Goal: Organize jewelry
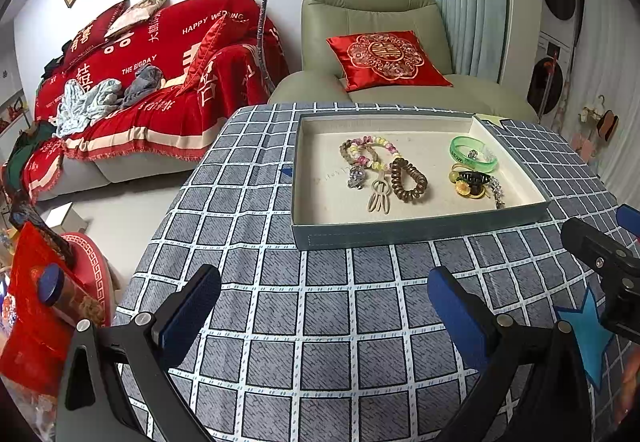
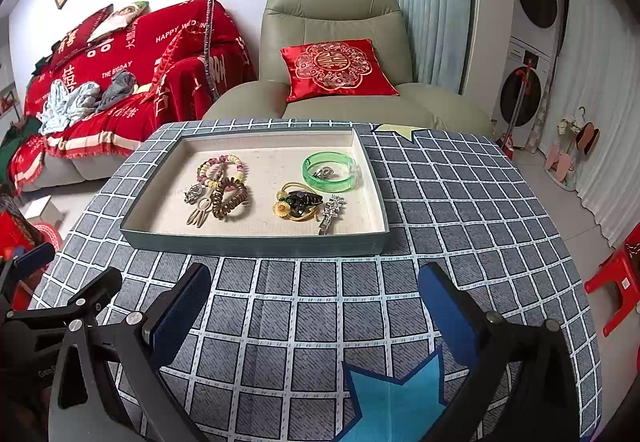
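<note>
Both grippers hang wide open and empty over a checked tablecloth, with the jewelry tray ahead at twelve o'clock.

Nearest, the left gripper [image 1: 324,306] and right gripper [image 2: 314,302] each show blue pads spread well apart above the grey-blue checked tablecloth [image 2: 280,322]; a blue star sticker [image 2: 394,398] lies on the cloth between the right gripper's fingers, toward five o'clock. Beyond sits the shallow tray [image 2: 256,242], cream-lined, holding at its ten o'clock side a beaded bracelet [image 2: 222,168], a brown coil hair tie [image 2: 230,200] and a beige hairpin [image 2: 198,216], and at its two o'clock side a green bangle [image 2: 330,172], a black claw clip [image 2: 302,200] and a silver barrette [image 2: 330,218]. Farther off stand a green armchair [image 2: 332,14] with a red embroidered cushion [image 2: 334,68] at twelve, a sofa under a red throw [image 2: 120,54] at ten, and stacked laundry machines [image 2: 528,54] at two.
</note>
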